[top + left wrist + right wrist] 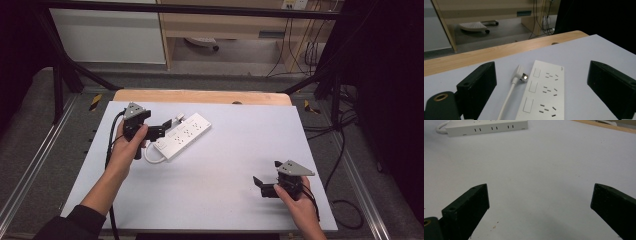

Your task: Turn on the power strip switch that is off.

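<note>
White table (220, 165) | my left gripper (167, 126) jaws wide apart, empty, over power strip (182, 136) upper left of centre | my right gripper (267, 177) gaping, empty, lower right | strip logo unreadable

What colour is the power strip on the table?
White, cord and plug too; the power strip shows best in the left gripper view.

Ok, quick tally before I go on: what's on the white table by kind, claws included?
Power strip: 1
Plug with its white cable: 1
Claws: 2, left claw and right claw, both open
Total: 4
</note>
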A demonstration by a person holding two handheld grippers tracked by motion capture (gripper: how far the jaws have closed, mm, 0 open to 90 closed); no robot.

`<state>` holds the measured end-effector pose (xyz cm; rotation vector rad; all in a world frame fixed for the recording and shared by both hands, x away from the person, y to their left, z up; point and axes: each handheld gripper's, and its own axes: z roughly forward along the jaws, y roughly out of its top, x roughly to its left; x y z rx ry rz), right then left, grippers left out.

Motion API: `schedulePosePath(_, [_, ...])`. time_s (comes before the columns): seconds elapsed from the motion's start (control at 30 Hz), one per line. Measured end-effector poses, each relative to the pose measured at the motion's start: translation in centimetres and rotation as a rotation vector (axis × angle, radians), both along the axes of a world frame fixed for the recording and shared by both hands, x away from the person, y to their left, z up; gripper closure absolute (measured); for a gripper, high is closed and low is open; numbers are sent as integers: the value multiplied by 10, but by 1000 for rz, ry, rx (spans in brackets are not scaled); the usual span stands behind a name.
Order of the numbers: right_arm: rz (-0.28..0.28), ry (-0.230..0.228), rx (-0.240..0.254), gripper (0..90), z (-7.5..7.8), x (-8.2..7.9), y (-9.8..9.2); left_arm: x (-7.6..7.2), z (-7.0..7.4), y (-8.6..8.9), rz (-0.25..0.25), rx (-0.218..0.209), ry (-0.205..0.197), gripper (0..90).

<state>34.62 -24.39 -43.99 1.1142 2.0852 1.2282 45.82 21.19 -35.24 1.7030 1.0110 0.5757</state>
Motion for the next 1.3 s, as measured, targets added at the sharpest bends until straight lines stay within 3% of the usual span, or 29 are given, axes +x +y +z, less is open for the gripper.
schedulePosePath(0.33, [0,1,-1,24,0,0,0,-25,9,9,-33,24,-13,80])
schedulePosePath(0.4, [-2,2,-4,24,-1,0,0,-36,13,13,-26,38,-46,80])
schedulePosePath(0.73, [-3,3,-7,24,-1,0,0,-66,17,27,-30,30,-63,74])
schedulePosePath(1.3, [-2,1,-12,24,-1,0,1,-115,-4,59,17,-15,-58,74])
